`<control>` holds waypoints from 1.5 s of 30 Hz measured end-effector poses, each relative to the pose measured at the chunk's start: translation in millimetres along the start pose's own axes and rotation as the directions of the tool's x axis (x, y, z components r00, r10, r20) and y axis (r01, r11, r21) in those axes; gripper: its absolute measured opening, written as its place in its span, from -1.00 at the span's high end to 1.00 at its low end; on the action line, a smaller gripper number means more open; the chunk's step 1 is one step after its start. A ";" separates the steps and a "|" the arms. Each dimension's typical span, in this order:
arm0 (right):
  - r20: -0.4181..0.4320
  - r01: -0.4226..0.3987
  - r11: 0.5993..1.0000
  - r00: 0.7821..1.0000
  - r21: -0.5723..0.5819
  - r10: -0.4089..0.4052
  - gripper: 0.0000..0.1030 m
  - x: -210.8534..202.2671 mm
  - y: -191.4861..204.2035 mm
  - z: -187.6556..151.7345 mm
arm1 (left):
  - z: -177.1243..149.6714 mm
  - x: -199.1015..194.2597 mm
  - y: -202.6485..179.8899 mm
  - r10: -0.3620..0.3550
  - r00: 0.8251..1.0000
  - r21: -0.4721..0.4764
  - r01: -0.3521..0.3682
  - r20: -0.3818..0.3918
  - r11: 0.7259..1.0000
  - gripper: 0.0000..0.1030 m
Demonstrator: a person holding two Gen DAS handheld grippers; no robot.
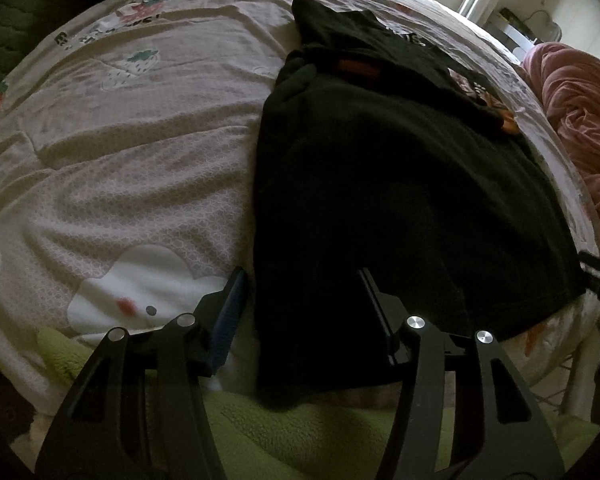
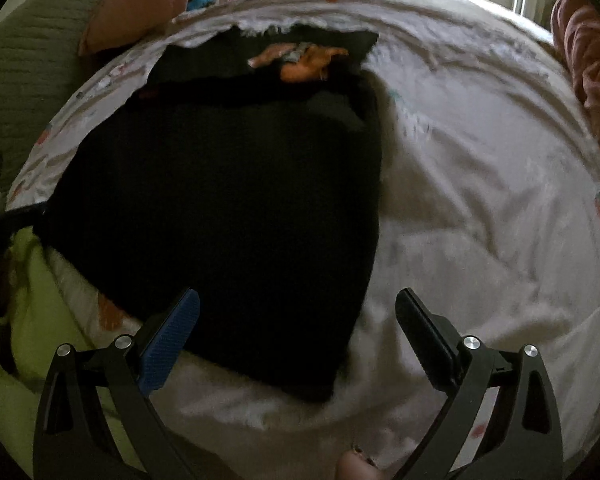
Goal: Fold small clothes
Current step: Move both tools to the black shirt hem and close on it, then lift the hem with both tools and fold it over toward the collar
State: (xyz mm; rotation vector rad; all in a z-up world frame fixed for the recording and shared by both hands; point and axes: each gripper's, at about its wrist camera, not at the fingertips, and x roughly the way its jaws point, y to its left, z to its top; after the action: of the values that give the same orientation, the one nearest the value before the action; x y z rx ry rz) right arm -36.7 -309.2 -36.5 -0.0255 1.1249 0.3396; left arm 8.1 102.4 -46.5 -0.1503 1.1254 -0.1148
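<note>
Both grippers over near hem of black garment (image 1: pixel 380 168), spread flat on bedspread (image 1: pixel 120 152) for folding. Left gripper (image 1: pixel 300 300) half open, straddling left corner, no grip (pads clear). Right gripper (image 2: pixel 296 320) wide open, empty, above right corner. Second dark garment (image 1: pixel 360 36) lies beyond.

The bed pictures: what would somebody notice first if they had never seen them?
First, the big black cloth garment spread flat on the pale quilted bedcover, near its front edge. Next, the white cloud-face print on the cover, left of the garment. Both grippers hang open at its near corners, the left gripper and the right gripper.
</note>
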 end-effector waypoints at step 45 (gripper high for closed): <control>0.408 -0.196 0.981 0.895 -0.007 0.182 0.84 -83.5 -23.5 32.7 | 23.6 -68.4 -10.7 -0.042 0.979 0.010 0.041 0.198 0.999 0.95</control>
State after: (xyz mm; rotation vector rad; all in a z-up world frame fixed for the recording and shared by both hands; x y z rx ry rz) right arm -33.7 -346.5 48.3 0.1801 0.7170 0.4752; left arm 0.1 104.8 26.2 -0.1762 0.9234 -0.1374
